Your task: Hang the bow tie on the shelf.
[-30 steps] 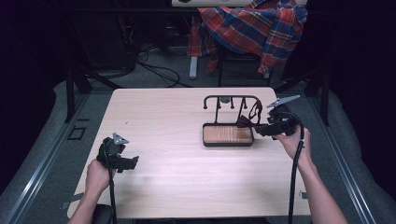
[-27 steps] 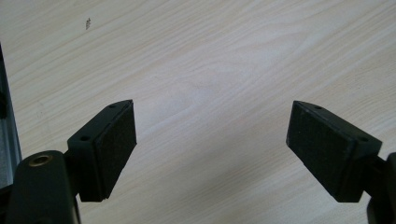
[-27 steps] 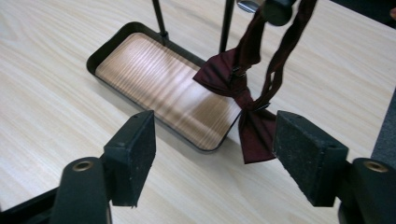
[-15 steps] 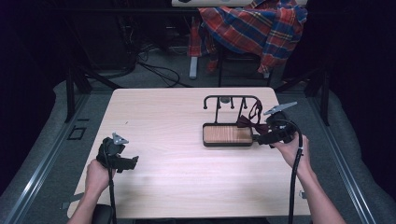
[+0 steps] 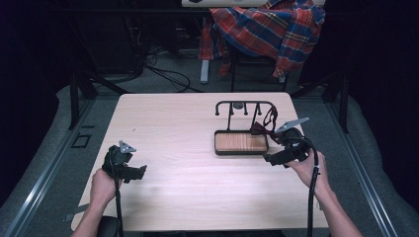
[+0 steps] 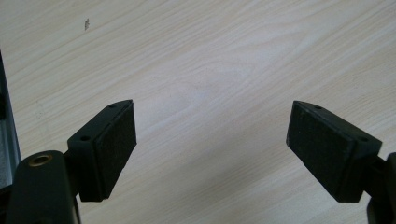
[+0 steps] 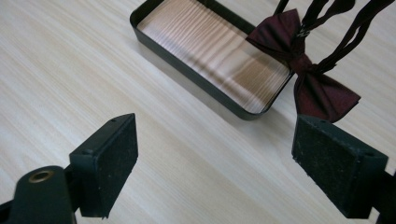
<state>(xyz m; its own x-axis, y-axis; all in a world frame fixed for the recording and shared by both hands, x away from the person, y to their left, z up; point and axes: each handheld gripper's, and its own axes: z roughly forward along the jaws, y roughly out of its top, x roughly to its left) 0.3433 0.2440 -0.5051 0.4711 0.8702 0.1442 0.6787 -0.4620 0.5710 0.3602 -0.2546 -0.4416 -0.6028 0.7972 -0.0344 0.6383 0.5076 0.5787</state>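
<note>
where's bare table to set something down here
Free: the wide stretch between the left gripper and the tray, and the far left of the table. Crowded: the right side, around the tray, bow tie and right gripper.

No text, label, brand, number or sign can be read anywhere in these views.
</note>
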